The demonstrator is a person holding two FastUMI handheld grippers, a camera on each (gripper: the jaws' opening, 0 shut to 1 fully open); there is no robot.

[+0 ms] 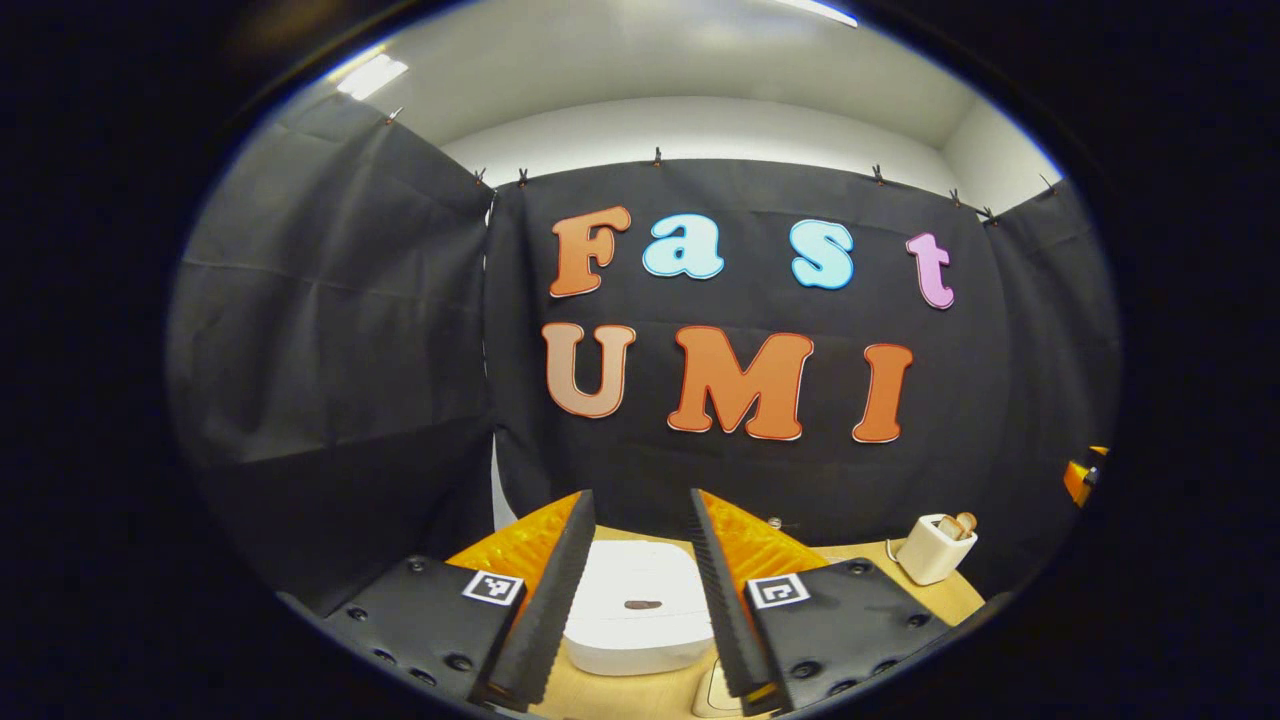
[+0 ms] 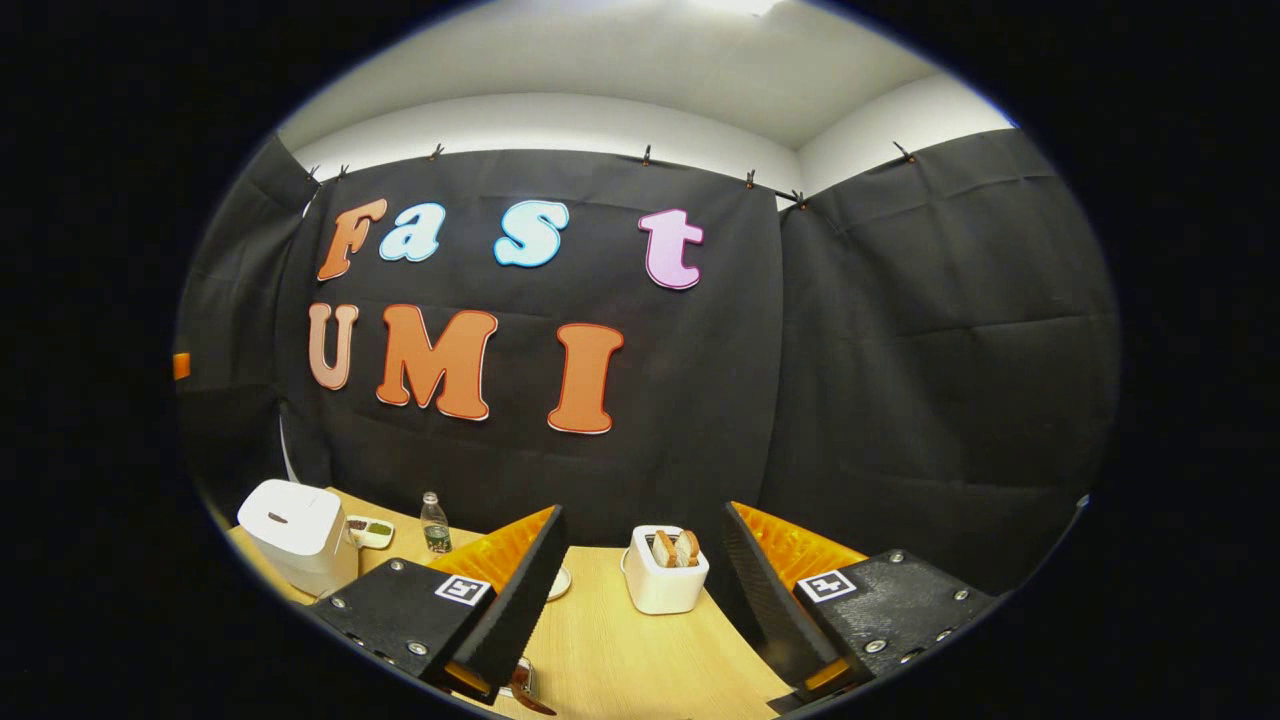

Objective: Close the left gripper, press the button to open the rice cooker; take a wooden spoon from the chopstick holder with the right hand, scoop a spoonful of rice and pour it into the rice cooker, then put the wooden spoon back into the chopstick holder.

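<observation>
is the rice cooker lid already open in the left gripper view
No, the white rice cooker sits with its lid flat and closed on the table, framed between the open fingers of the left gripper.

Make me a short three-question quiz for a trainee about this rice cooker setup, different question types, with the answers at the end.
1. True or false: the rice cooker has its lid closed.
2. What sticks out of the chopstick holder? A) wooden utensils B) a bottle C) nothing
3. Fill in: both the left gripper and right gripper have their jaws ____.

Key: 1 true. 2 A, wooden utensils. 3 open, holding nothing.
</observation>
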